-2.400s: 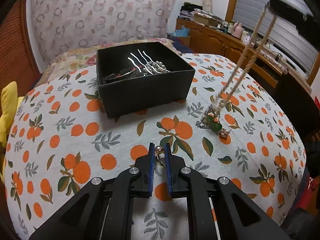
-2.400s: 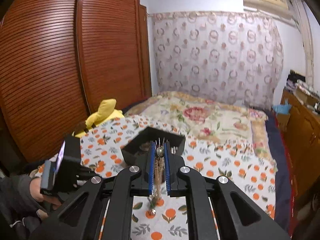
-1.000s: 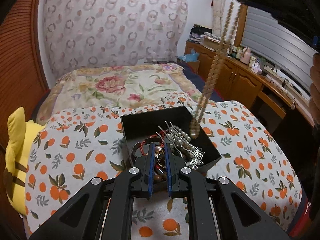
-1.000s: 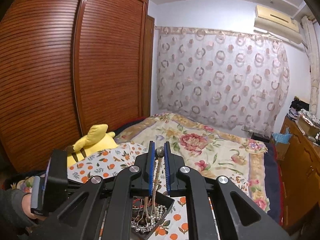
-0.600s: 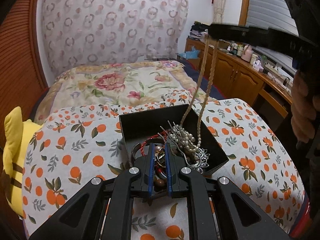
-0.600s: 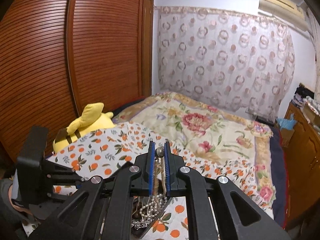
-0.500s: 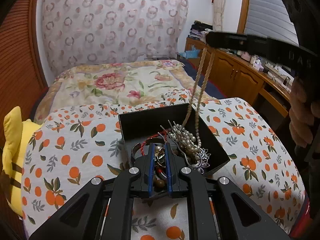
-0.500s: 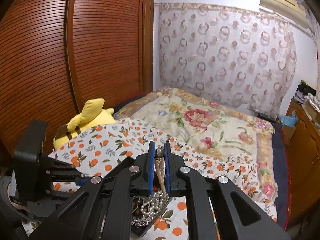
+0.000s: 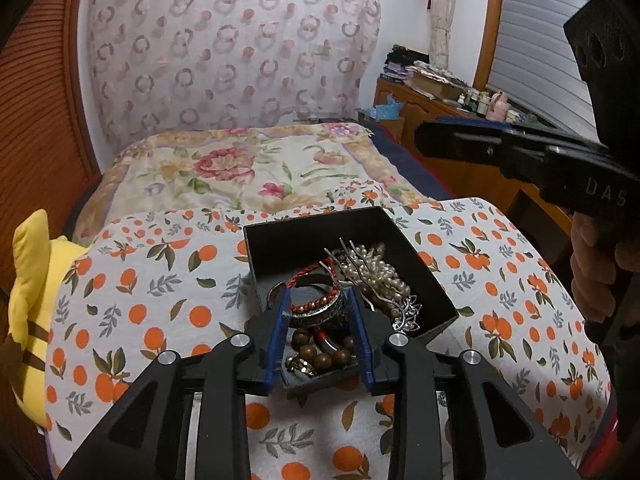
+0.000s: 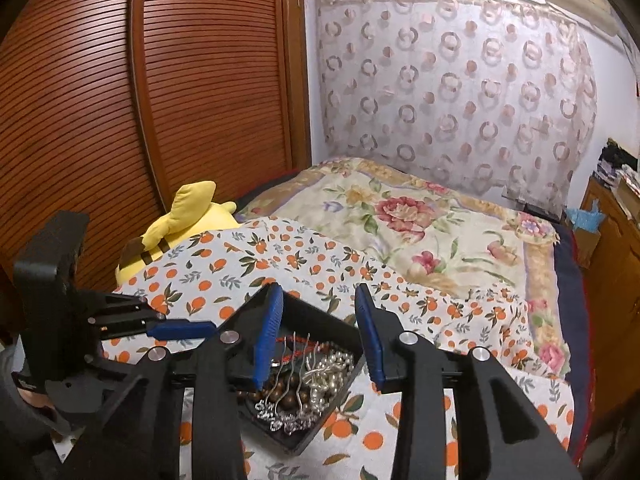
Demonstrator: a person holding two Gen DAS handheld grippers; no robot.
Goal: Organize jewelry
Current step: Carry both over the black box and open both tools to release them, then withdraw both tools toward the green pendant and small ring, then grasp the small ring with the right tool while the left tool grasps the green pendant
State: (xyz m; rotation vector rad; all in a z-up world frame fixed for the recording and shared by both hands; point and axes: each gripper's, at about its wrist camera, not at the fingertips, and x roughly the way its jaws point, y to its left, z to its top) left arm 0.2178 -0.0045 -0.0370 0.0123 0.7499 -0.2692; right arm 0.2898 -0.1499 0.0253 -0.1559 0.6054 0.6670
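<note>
**Both claws let go over the box**

Both claws have just been opening, and nothing is pinched in either: the left claw [image 9: 320, 330] and the right claw [image 10: 318, 334] stand apart above the black box [image 9: 436, 280] on the orange-print table [image 9: 160, 300]. The jewelry now lies inside: a red braided bangle [image 9: 316, 300], pearls [image 9: 376, 268], brown beads [image 9: 320, 354]. This looks like the drop-off step finished; next would be lifting clear and looking for loose pieces.

The left view shows a ring [image 9: 298, 364] by the beads, and a hand [image 9: 596, 276]. The right view alone shows silver hairpins [image 10: 288, 364] lengthwise.
</note>
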